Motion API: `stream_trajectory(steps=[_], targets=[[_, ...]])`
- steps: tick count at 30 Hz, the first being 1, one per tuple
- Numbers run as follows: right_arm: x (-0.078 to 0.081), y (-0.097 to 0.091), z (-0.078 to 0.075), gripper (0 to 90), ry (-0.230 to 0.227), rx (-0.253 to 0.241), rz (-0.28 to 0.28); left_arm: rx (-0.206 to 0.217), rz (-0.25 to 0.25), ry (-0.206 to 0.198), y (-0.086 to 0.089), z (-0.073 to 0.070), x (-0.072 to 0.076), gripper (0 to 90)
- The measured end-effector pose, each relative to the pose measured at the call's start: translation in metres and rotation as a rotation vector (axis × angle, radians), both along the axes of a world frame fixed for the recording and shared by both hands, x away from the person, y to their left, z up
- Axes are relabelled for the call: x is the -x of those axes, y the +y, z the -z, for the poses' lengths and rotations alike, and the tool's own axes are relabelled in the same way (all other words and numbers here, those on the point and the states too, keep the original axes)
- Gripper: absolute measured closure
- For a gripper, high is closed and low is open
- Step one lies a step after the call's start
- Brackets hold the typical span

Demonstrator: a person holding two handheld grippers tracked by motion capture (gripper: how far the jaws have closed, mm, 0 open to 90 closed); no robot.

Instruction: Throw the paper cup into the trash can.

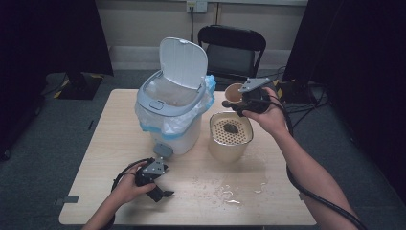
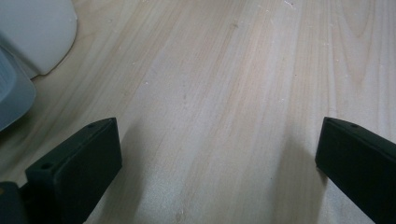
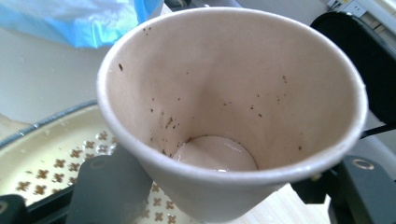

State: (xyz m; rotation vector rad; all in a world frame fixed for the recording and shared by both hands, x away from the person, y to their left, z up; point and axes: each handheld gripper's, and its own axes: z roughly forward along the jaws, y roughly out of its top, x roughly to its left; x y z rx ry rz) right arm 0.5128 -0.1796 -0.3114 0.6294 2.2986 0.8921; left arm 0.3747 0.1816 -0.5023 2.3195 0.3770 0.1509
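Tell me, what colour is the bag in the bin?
Light blue; the bag hangs over the bin's rim, clearest in the high view.

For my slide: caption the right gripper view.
Right tongs grip an emptied, speckled paper cup above the perforated strainer bucket.

Looks like a lab/recording setup w/ office-type fittings, not a home. Plain light-wood surface (image 1: 119, 191) stands alone on grey carpet floor (image 1: 28, 191). Black curtains (image 1: 364, 72) hang on both sides, screening the area. Black office chair (image 1: 232, 45) sits behind the surface, wall socket (image 1: 196, 5) above it w/ a lead plugged in. Loose cables (image 1: 306, 103) trail on floor at right.
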Motion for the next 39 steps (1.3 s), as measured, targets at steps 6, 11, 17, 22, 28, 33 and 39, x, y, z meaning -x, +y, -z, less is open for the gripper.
stream_trajectory(steps=[6,11,17,22,28,33,39], targets=[[-0.002,-0.003,-0.006,36.0,0.042,-0.064,-0.008,0.000,0.000,0.000,0.000,0.000,0.000,0.0],[-0.002,0.000,-0.011,35.9,0.057,-0.068,-0.011,-0.007,0.006,0.005,0.000,-0.001,0.000,0.0],[-0.002,0.003,-0.022,35.9,0.064,-0.108,-0.025,-0.007,0.006,0.005,0.000,-0.001,0.000,0.0],[-0.005,0.003,-0.034,35.9,0.074,-0.142,-0.029,-0.005,0.007,0.005,0.000,-0.001,0.000,0.0],[-0.007,0.007,-0.046,35.7,0.080,-0.143,-0.026,-0.005,0.007,0.005,0.000,-0.001,0.000,0.0],[-0.008,0.012,-0.052,35.7,0.085,-0.153,-0.037,-0.005,0.009,0.006,0.000,-0.001,0.000,0.0],[-0.009,0.021,-0.066,35.6,0.094,-0.170,-0.059,-0.007,0.011,0.005,0.001,-0.001,0.000,0.0]])
